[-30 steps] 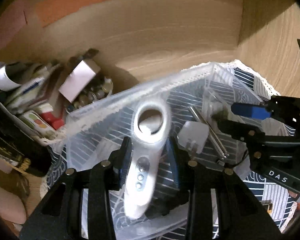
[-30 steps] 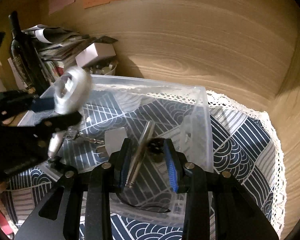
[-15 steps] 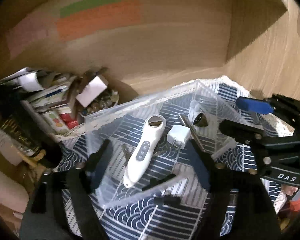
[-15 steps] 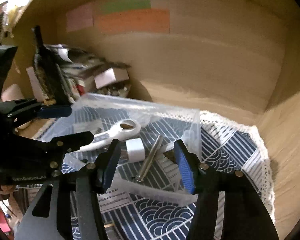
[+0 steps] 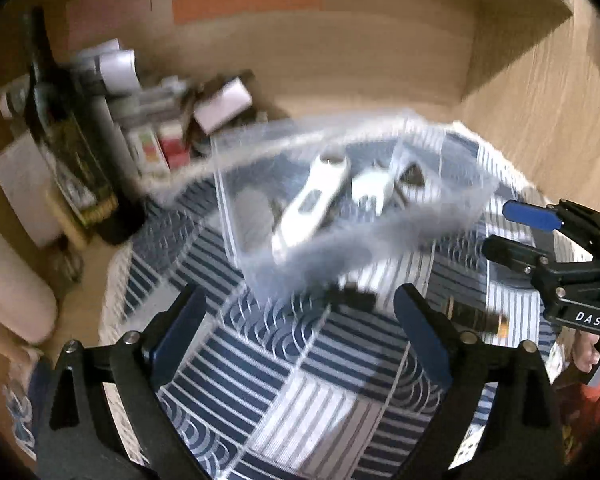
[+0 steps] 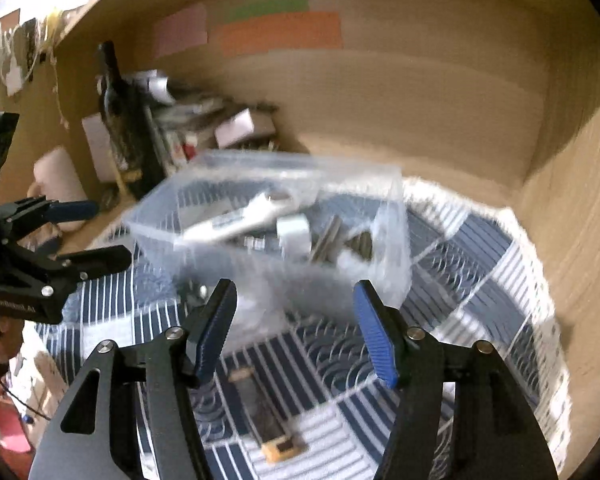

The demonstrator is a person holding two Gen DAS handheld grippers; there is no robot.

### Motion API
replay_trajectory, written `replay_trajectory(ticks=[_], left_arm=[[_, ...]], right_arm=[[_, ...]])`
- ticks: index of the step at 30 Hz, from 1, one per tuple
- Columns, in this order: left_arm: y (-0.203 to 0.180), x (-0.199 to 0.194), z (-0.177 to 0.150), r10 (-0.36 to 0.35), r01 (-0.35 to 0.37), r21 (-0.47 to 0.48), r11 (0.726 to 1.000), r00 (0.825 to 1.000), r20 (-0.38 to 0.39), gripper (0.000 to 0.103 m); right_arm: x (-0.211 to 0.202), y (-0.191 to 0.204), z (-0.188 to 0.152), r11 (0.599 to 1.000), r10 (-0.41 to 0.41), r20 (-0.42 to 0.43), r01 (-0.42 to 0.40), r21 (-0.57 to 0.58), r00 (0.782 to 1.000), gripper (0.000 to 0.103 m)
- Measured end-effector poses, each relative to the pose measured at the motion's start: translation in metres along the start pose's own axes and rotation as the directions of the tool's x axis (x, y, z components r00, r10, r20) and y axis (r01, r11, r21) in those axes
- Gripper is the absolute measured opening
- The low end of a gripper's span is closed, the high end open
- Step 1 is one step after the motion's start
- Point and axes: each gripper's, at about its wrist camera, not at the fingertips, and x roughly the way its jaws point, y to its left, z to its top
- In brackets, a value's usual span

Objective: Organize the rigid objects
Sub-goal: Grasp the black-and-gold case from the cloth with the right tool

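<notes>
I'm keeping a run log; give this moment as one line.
left gripper: open, empty | right gripper: open, empty | clear bin: holds white device, charger

The cloth [image 5: 284,364] shows navy and white patchwork: stripes in some squares, wave-like arcs in others, with a white lace edge. The bin [image 6: 204,216] is clear plastic. In it lie a white handheld device [image 5: 312,200] with a grey panel and a white plug [image 6: 294,232]. The desk [image 6: 440,128] is light wood grain. On the back wall hang an orange paper [image 6: 280,34], a green strip [image 6: 268,4] and a pink note [image 6: 180,34]. Both grippers are black with blue pads [image 6: 374,336]. A dark bottle [image 5: 76,144] stands at left.
</notes>
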Motion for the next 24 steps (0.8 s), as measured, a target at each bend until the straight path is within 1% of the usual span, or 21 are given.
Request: replay_trajectory(ticks=[5, 8, 9, 10, 11, 12, 13, 15, 16, 17, 18, 19, 20, 21, 22, 24], left_arm=[[-0.008, 0.031, -0.018, -0.011, 0.012, 0.006, 1.0, 0.996, -0.09, 0.096], [-0.016, 0.042, -0.02, -0.026, 0.028, 0.015, 0.999, 0.993, -0.114, 0.096], [-0.019, 0.047, -0.018, -0.025, 0.028, 0.023, 0.999, 0.993, -0.115, 0.096], [-0.021, 0.048, -0.017, -0.023, 0.027, 0.027, 0.999, 0.993, -0.114, 0.093], [-0.024, 0.051, -0.015, -0.023, 0.027, 0.033, 0.999, 0.993, -0.116, 0.087], [-0.026, 0.056, -0.012, -0.024, 0.028, 0.039, 0.999, 0.992, -0.122, 0.082], [-0.027, 0.058, -0.01, -0.025, 0.03, 0.038, 0.999, 0.992, -0.126, 0.08], [-0.029, 0.065, -0.008, -0.032, 0.036, 0.035, 0.999, 0.991, -0.128, 0.079], [-0.03, 0.068, -0.008, -0.026, 0.031, 0.035, 0.999, 0.991, -0.128, 0.077], [-0.032, 0.071, -0.008, -0.021, 0.026, 0.035, 0.999, 0.991, -0.132, 0.069], [-0.031, 0.074, -0.009, -0.025, 0.03, 0.033, 0.999, 0.99, -0.138, 0.066], [-0.032, 0.074, -0.009, -0.023, 0.027, 0.033, 0.999, 0.992, -0.127, 0.066], [-0.033, 0.073, -0.009, -0.023, 0.028, 0.036, 0.999, 0.992, -0.12, 0.058], [-0.033, 0.073, -0.009, -0.028, 0.033, 0.039, 0.999, 0.993, -0.118, 0.048], [-0.033, 0.072, -0.009, -0.032, 0.037, 0.041, 0.998, 0.993, -0.116, 0.043], [-0.032, 0.07, -0.01, -0.04, 0.045, 0.039, 0.998, 0.992, -0.117, 0.044]], right_arm=[[0.019, 0.007, -0.029, 1.0, 0.026, -0.102, -0.028, -0.014, 0.994, 0.057], [0.027, 0.01, -0.041, 0.999, 0.048, -0.15, -0.051, -0.016, 0.988, 0.057], [0.029, 0.011, -0.044, 0.998, 0.054, -0.162, -0.058, -0.019, 0.985, 0.054], [0.031, 0.012, -0.047, 0.998, 0.058, -0.177, -0.064, -0.027, 0.982, 0.052], [0.032, 0.013, -0.049, 0.997, 0.06, -0.187, -0.067, -0.034, 0.981, 0.046], [0.033, 0.014, -0.05, 0.997, 0.053, -0.187, -0.062, -0.042, 0.981, 0.043], [0.032, 0.015, -0.05, 0.997, 0.05, -0.185, -0.06, -0.05, 0.982, 0.042], [0.032, 0.016, -0.05, 0.996, 0.058, -0.185, -0.069, -0.056, 0.981, 0.027], [0.032, 0.017, -0.049, 0.996, 0.049, -0.182, -0.061, -0.059, 0.982, 0.025], [0.032, 0.017, -0.049, 0.997, 0.049, -0.18, -0.06, -0.058, 0.982, 0.022], [0.03, 0.015, -0.049, 0.997, 0.053, -0.177, -0.064, -0.053, 0.983, 0.022], [0.03, 0.013, -0.05, 0.997, 0.057, -0.175, -0.066, -0.046, 0.983, 0.022], [0.029, 0.012, -0.049, 0.997, 0.061, -0.173, -0.068, -0.037, 0.983, 0.022], [0.028, 0.011, -0.049, 0.997, 0.064, -0.169, -0.07, -0.028, 0.984, 0.021], [0.026, 0.009, -0.048, 0.998, 0.065, -0.161, -0.069, -0.017, 0.985, 0.021], [0.023, 0.006, -0.047, 0.998, 0.058, -0.146, -0.059, -0.002, 0.988, 0.022]])
